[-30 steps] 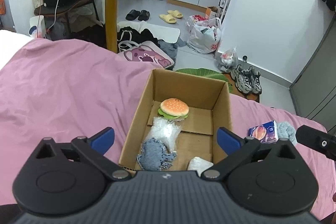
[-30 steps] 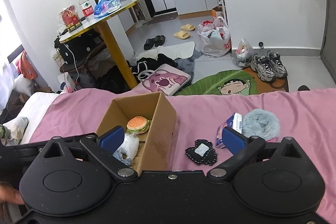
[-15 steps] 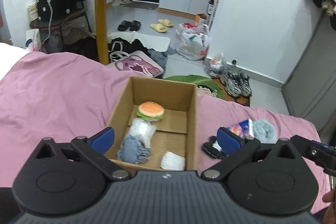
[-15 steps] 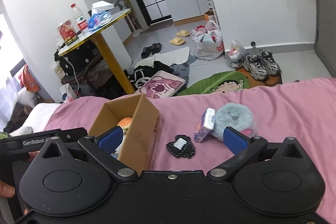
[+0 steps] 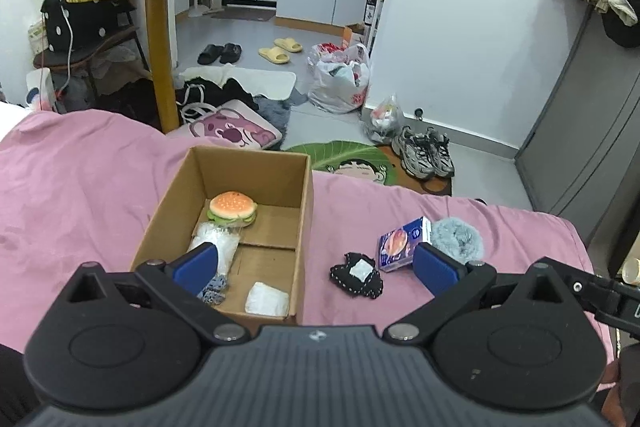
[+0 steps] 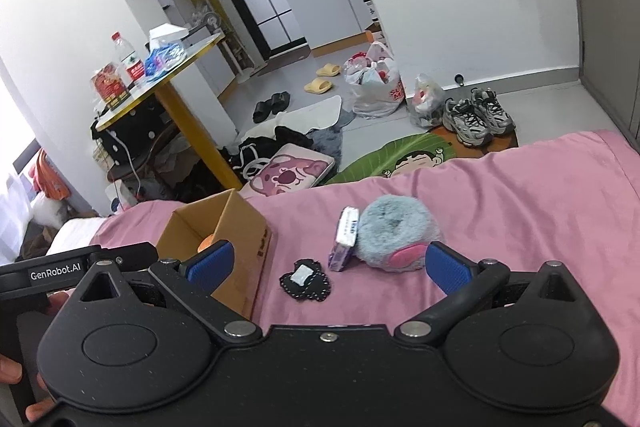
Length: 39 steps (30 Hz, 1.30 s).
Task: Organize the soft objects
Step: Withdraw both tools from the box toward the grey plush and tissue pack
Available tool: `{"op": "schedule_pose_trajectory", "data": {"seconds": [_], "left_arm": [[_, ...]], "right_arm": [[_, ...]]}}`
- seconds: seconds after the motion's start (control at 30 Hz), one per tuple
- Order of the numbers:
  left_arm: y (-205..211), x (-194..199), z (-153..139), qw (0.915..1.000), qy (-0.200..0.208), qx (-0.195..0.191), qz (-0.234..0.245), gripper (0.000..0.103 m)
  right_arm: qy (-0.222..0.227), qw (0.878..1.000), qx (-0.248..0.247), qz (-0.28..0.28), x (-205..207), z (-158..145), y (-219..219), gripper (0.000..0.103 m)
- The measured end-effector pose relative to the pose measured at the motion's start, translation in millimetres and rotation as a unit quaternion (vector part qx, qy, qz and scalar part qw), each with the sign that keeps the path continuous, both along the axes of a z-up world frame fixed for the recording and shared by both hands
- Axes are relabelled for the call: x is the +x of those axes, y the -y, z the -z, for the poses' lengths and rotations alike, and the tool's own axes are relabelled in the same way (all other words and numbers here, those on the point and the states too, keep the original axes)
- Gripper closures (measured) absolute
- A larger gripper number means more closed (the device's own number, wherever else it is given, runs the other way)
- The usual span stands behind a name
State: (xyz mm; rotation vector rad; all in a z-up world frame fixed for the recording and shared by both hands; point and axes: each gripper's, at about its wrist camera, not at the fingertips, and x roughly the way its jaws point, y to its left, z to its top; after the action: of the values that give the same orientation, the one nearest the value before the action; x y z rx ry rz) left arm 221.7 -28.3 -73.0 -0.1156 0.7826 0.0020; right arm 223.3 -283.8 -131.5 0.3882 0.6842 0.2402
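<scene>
Both claws are spread wide with nothing between their blue pads. Left gripper [image 5: 316,267] hovers above the near end of the cardboard box [image 5: 306,211], which stands open on the pink bedspread [image 5: 80,187]. Inside the box: a plush hamburger [image 5: 233,207] at the far end, a clear plastic bag [image 5: 216,243] just beside it, a blue-grey fabric piece [image 5: 214,293] partly hidden by the left finger, and a white folded item [image 5: 267,300] in the near right corner. Right gripper [image 6: 326,265] hovers over the bedspread to the right of the box. Ahead of it lie a black fabric patch [image 6: 306,281], a purple tissue pack [image 6: 344,239] on edge, and a grey fluffy plush [image 6: 394,233] touching the pack.
</scene>
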Motion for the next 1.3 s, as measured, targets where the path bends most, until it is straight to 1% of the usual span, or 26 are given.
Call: {"op": "schedule_pose_trajectory", "data": {"seconds": [0.27, 0.53, 0.7, 0.77, 0.83, 1.07, 1.3], "left_arm": [[18, 5, 4, 0.9998, -0.019, 0.009, 0.003, 0.000], [42, 10, 15, 0.9997, -0.016, 0.008, 0.014, 0.000], [55, 15, 22, 0.9998, -0.011, 0.008, 0.017, 0.001], [59, 19, 25, 0.9997, -0.013, 0.003, 0.018, 0.003], [61, 21, 28, 0.9998, -0.013, -0.001, 0.016, 0.003], [70, 32, 37, 0.9996, -0.020, -0.018, 0.012, 0.016], [78, 49, 54, 0.9985, -0.037, -0.039, -0.002, 0.031]], "right_arm": [[-0.006, 0.999, 0.035, 0.028, -1, 18, 20, 0.000], [-0.011, 0.997, 0.054, 0.051, 3, 29, 32, 0.001], [-0.023, 0.996, 0.067, 0.062, 14, 42, 39, 0.001], [-0.025, 0.995, 0.073, 0.063, 20, 47, 41, 0.003], [-0.027, 0.995, 0.077, 0.064, 23, 51, 43, 0.008], [-0.037, 0.993, 0.090, 0.064, 33, 61, 49, 0.011], [-0.050, 0.992, 0.096, 0.067, 46, 71, 53, 0.022]]}}
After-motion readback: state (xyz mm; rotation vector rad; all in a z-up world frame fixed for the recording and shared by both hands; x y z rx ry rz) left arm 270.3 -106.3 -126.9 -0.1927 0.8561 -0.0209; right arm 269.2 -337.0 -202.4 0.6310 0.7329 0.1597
